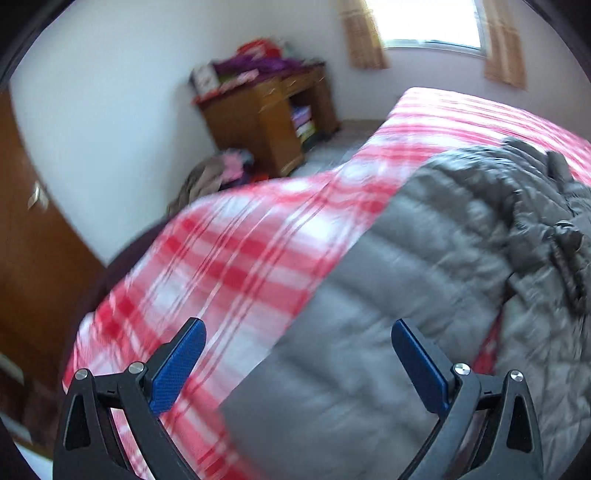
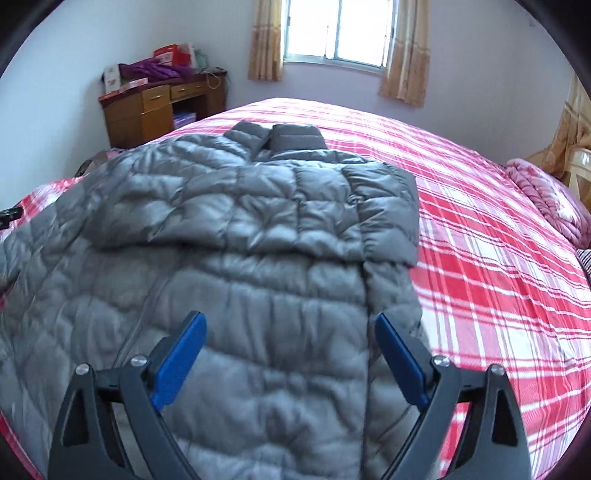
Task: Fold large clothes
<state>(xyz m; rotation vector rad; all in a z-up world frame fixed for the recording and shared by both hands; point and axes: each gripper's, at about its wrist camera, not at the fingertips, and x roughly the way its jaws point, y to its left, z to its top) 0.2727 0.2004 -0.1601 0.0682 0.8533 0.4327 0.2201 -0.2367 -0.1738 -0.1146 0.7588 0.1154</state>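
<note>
Grey puffer jacket part-folded on the plaid bed, both tongs empty above it.

The jacket [image 2: 236, 236] lay flat on the red-and-white plaid bedspread [image 2: 498, 258], directly ahead of and beneath the right gripper [image 2: 290, 354], whose blue fingers stood wide apart and gripped nothing. A sleeve looked already folded across the chest, its cuff ending ahead and to the right of those fingers; the body seemed not yet folded in half, so I judged the task roughly midway. The long axis ran straight away from the right gripper, collar at the far end toward the window [image 2: 338, 29], hem nearest. The left gripper [image 1: 297, 363], fingers likewise spread and empty, hovered over the jacket's left edge, bedspread showing to its left; that view was blurred.
</note>
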